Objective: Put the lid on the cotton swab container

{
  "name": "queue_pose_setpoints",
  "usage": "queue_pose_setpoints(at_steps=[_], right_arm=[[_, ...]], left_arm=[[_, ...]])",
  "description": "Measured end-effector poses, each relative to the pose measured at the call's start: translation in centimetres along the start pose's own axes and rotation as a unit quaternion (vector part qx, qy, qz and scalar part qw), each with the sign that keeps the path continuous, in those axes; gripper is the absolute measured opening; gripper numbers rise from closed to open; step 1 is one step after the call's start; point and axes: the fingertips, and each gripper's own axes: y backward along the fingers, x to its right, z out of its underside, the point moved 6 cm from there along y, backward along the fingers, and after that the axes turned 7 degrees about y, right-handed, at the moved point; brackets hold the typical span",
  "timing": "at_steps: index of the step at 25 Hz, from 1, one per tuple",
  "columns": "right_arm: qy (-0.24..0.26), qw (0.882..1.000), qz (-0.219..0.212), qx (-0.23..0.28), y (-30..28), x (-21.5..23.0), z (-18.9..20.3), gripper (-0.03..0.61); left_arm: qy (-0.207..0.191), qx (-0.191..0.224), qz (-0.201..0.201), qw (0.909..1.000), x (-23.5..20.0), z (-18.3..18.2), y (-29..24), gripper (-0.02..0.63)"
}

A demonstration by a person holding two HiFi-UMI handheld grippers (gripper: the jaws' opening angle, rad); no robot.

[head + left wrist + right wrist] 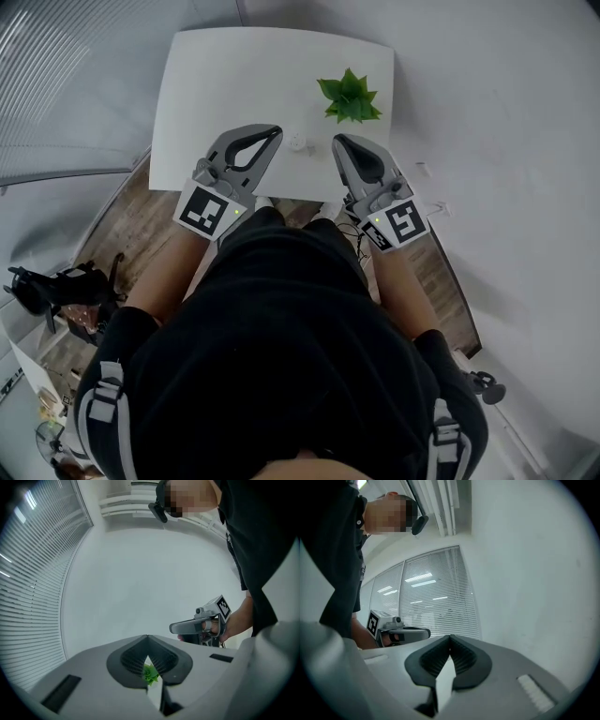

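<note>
Head view puts the small pale cotton swab container [298, 142] on the white rectangular table [216, 84], at twelve o'clock from the person and between the two claw tips. A green spiky plant [350, 98] stands at two o'clock of it. The container is too small to tell whether its lid is on. If not, I reckon one claw should steady the base while the other lowers the lid squarely. The left gripper [274, 132] and right gripper [338, 141] both have jaws pressed together on nothing, level and clear of the container.
</note>
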Motion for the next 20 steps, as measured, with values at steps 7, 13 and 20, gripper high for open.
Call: queue_pose_setpoints(at_steps=[7,13,20], right_arm=[[0.026,1.0,-0.003,-0.002,-0.4,0.4,-0.7,0.011],[0.025,1.0,-0.008,0.0,-0.3,1.0,-0.7,0.011],[0.024,1.0,-0.018,0.003,0.1,1.8,-0.8,0.011]], left_arm=[[0.003,0.008,-0.016,0.9998,-0.9,-0.5,-0.3,0.009],[0.001,0.009,-0.025,0.9996,-0.6,-0.5,-0.7,0.009],[0.002,0.006,-0.037,0.9993,0.0,-0.4,-1.2,0.009]])
